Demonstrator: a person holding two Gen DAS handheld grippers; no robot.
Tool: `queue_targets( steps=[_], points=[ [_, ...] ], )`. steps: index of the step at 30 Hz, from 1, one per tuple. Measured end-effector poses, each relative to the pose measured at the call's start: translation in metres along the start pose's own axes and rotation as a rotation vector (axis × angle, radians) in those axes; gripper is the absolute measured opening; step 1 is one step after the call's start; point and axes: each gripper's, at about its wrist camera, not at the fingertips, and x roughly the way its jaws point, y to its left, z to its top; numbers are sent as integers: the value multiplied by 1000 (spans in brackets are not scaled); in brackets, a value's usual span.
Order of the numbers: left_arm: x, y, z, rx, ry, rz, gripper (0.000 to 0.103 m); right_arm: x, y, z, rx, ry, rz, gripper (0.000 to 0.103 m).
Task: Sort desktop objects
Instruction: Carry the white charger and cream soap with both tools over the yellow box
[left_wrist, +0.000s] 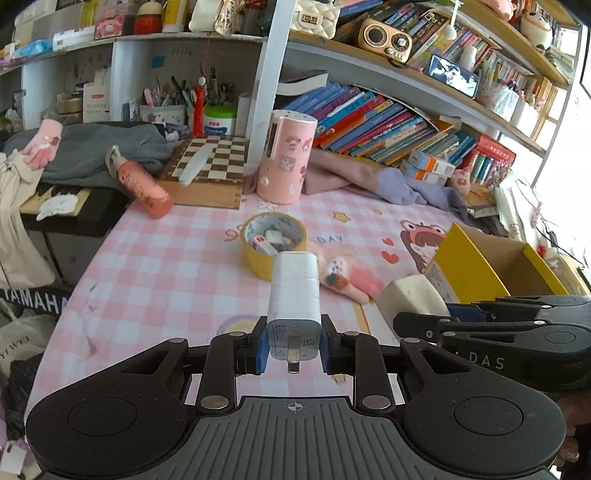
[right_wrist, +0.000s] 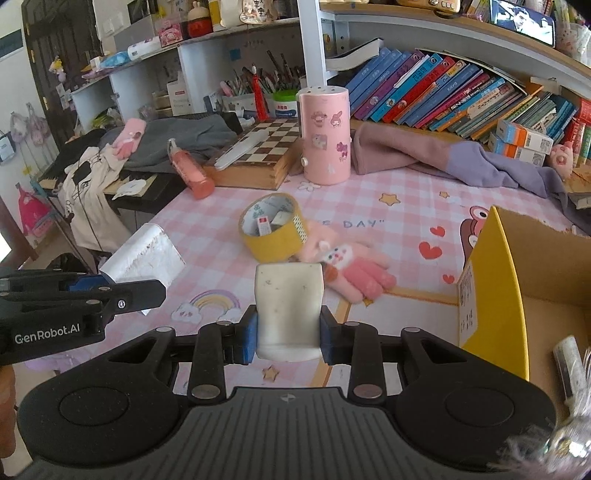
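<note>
While both grippers hang above the pink checked desk mat (left_wrist: 155, 258), each carries its own load. Ahead of the fingers and far back, the bookshelf (left_wrist: 388, 122) with its leaning books fills the rear. Right of the right gripper's fingers stands the yellow cardboard box (right_wrist: 491, 295), open on top; a white tube-like item (right_wrist: 570, 365) lies inside, blurred, so what it is stays uncertain. Ahead and left of both finger pairs lies the wooden chessboard (left_wrist: 207, 162), with a white flat object resting on it. Just beyond the fingers' line stands the pink sticker-covered cylinder (left_wrist: 286, 158), upright at the back of the mat. Left of it a pink bottle (left_wrist: 142, 184) lies tilted against the board's edge. Directly ahead of the left fingers sits the yellow tape roll (left_wrist: 271, 240), small items lodged in its core. Touching the roll, on the side nearer the right fingers, lies the pink plush glove (right_wrist: 351, 273).

Left gripper (left_wrist: 293, 349): blue pads clamped on the white charger (left_wrist: 295, 291), prongs facing the camera, body jutting forward past the fingertips, off the mat.

Right gripper (right_wrist: 288, 334): pads gripping the cream-white eraser block (right_wrist: 288, 306), scuffed, lifted clear of the mat, just left of the box's wall.
</note>
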Motion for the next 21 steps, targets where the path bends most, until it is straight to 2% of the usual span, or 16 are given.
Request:
queue_targets(
  steps=[13, 21],
  points=[
    [-57, 3, -46, -9, 8, -38, 25, -42, 38, -54, 16, 28, -3, 29],
    [-80, -5, -69, 30, 27, -73, 25, -68, 50, -88, 56, 36, -27, 29]
  ],
)
